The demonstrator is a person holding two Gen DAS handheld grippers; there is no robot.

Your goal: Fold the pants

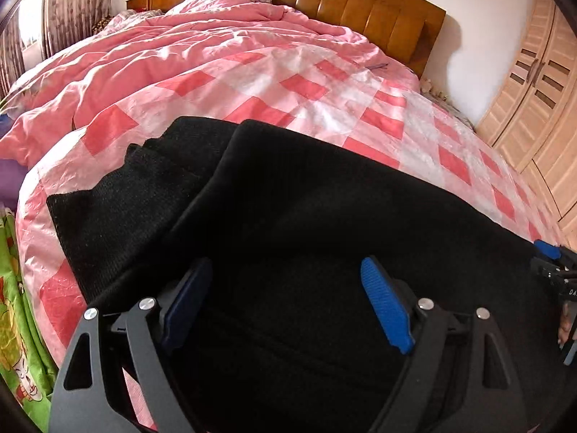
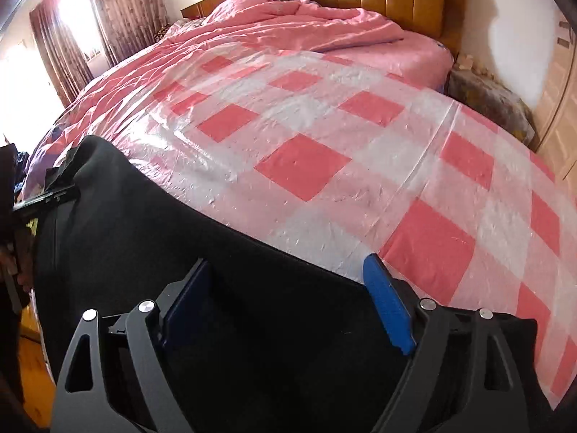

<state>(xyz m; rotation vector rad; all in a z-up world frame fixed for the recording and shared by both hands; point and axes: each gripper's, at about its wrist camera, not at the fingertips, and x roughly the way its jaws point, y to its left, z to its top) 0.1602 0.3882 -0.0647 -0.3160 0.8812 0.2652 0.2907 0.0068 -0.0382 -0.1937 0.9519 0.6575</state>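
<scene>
Black pants (image 1: 306, 216) lie flat on the pink checked plastic sheet (image 1: 252, 90) at the near edge of the bed, with one layer folded over another at the left. My left gripper (image 1: 285, 299) is open just above the black fabric, holding nothing. My right gripper (image 2: 288, 299) is open over the pants' right end (image 2: 180, 234), its right finger (image 2: 389, 310) at the cloth's edge. The right gripper also shows at the far right of the left wrist view (image 1: 551, 267). The left gripper shows at the left edge of the right wrist view (image 2: 43, 195).
A rumpled pink quilt (image 1: 180, 39) covers the far half of the bed, below a wooden headboard (image 1: 342, 3). A wardrobe (image 1: 533, 90) stands at the right. Curtains (image 2: 90, 18) hang at the left. A green printed cloth (image 1: 18, 306) hangs by the bed's left side.
</scene>
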